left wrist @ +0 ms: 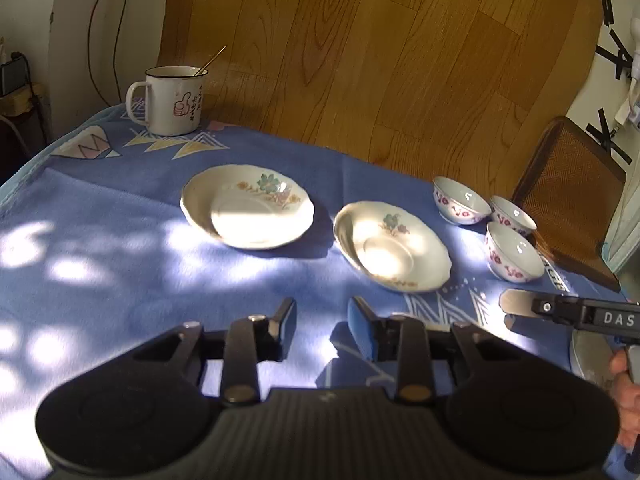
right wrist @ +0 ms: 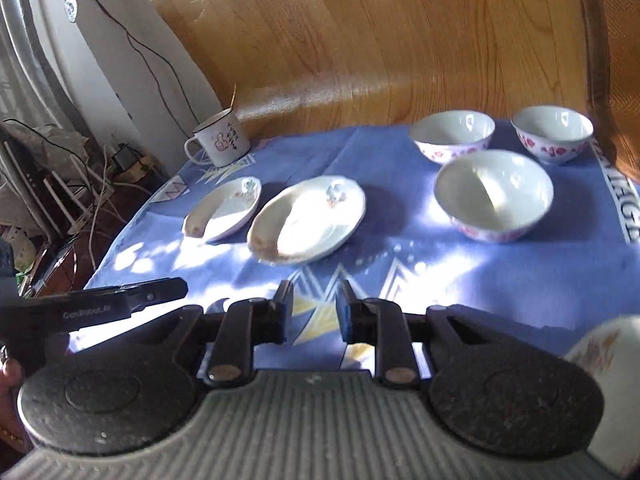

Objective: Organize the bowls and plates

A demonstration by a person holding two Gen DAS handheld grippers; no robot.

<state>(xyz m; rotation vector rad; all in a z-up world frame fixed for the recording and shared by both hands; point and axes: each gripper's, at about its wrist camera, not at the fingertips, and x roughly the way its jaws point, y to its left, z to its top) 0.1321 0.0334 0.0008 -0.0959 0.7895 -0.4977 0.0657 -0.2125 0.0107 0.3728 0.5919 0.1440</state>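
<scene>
**Two plates, three bowls, both tools empty**

While nothing is yet gripped, the near plate [left wrist: 392, 246] lies ahead of the left tool [left wrist: 322, 326] and a little to its right, close beyond the fingertips, with the far plate [left wrist: 247, 206] ahead and to its left, a narrow strip of cloth between the two rims. Both are shallow, round, flower-painted, lying flat and right way up, so neither has a long axis to line up with; only the rim edge facing the tool matters. Three small bowls stand upright in a cluster further right: the near bowl [right wrist: 494, 194] ahead and right of the right tool [right wrist: 314, 306], the middle bowl [right wrist: 452, 134] and the corner bowl [right wrist: 554, 132] behind it, close together but whether touching I cannot tell.

Left tool: jaws moderately apart, nothing between them. Right tool: the same, moderately parted and empty, low over the blue cloth of the counter [left wrist: 120, 240].

By my reading, the left hand is nearer the plates and the right hand nearer the bowls, so stacking plate on plate likely falls to the left. A thin rim lying flat on soft cloth may be awkward to pinch.

An enamel mug [left wrist: 172, 100] with a stick in it stands well beyond, ahead left. A further pale dish edge [right wrist: 600, 380] shows beside the right tool.
</scene>
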